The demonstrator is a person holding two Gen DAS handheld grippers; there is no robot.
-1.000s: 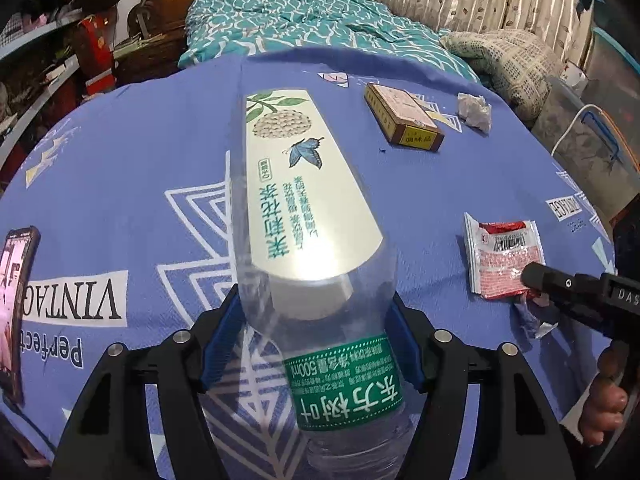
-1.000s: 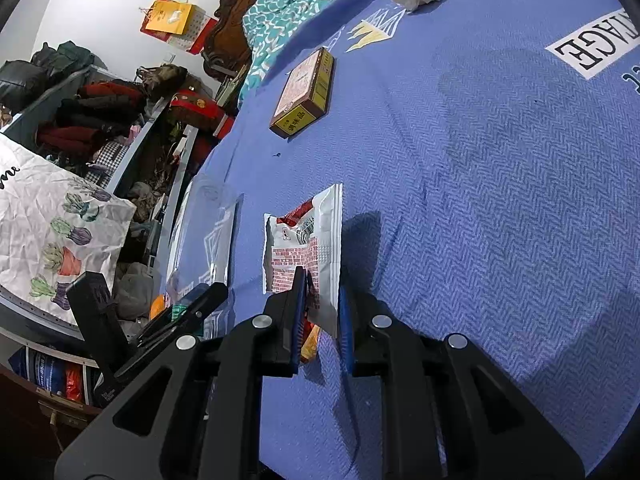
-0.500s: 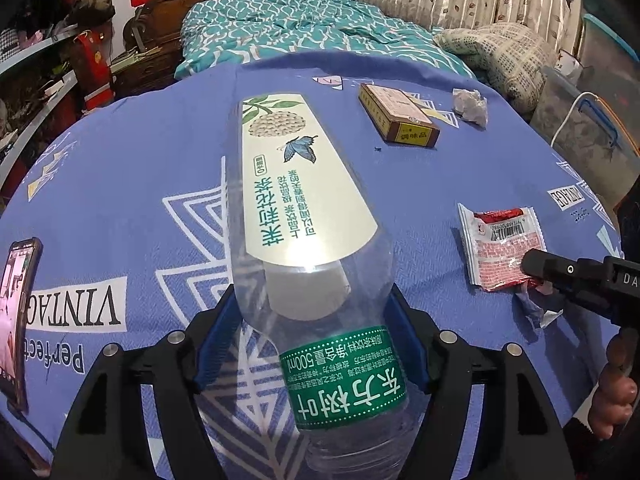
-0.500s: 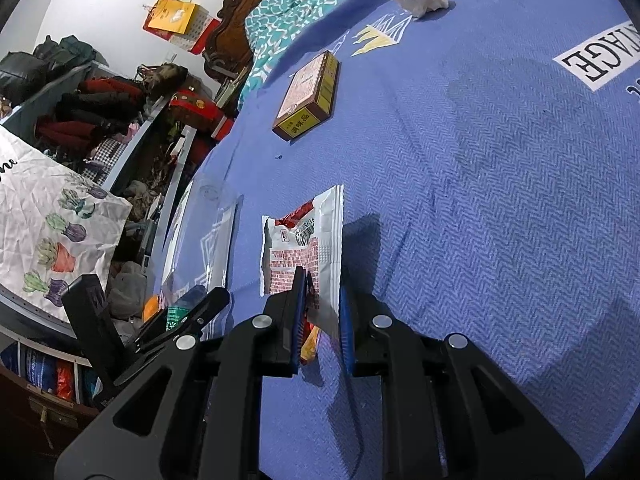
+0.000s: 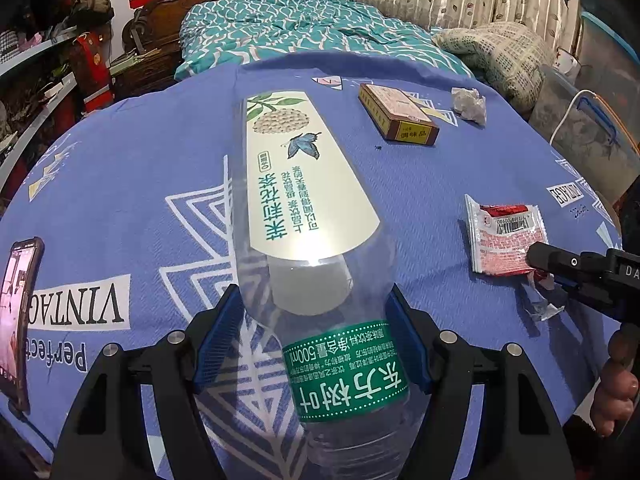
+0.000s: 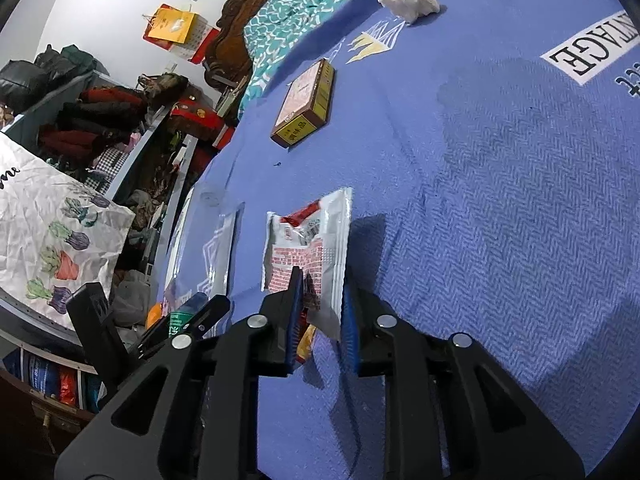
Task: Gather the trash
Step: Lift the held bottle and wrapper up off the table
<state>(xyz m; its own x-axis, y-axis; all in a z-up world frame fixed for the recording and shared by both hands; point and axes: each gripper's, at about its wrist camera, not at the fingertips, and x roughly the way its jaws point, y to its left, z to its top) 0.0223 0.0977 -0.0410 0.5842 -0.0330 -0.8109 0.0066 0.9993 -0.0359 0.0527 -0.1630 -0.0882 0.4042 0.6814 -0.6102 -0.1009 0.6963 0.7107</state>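
My left gripper point(image 5: 314, 336) is shut on a clear plastic bottle point(image 5: 312, 208) with a green band and a pale label. The bottle points away from me over the blue tablecloth point(image 5: 120, 160). A red and white snack wrapper point(image 6: 308, 244) lies on the cloth, its near end between the blue pads of my right gripper point(image 6: 320, 312). Those jaws are opening, and a gap shows beside the wrapper. In the left wrist view the same wrapper point(image 5: 504, 240) lies flat at the right, with a black finger point(image 5: 538, 258) at its near corner.
A brown and yellow box point(image 5: 396, 114) and a crumpled tissue point(image 5: 468, 104) lie farther back. A clear plastic scrap point(image 5: 538, 300) sits near the wrapper. A phone point(image 5: 18, 320) lies at the left edge. A bed point(image 5: 300, 32) stands behind the table, cluttered shelves point(image 6: 112, 128) to the left.
The right gripper's pads have spread apart around the wrapper, which they pinched before. The left gripper and bottle have stayed where they were.
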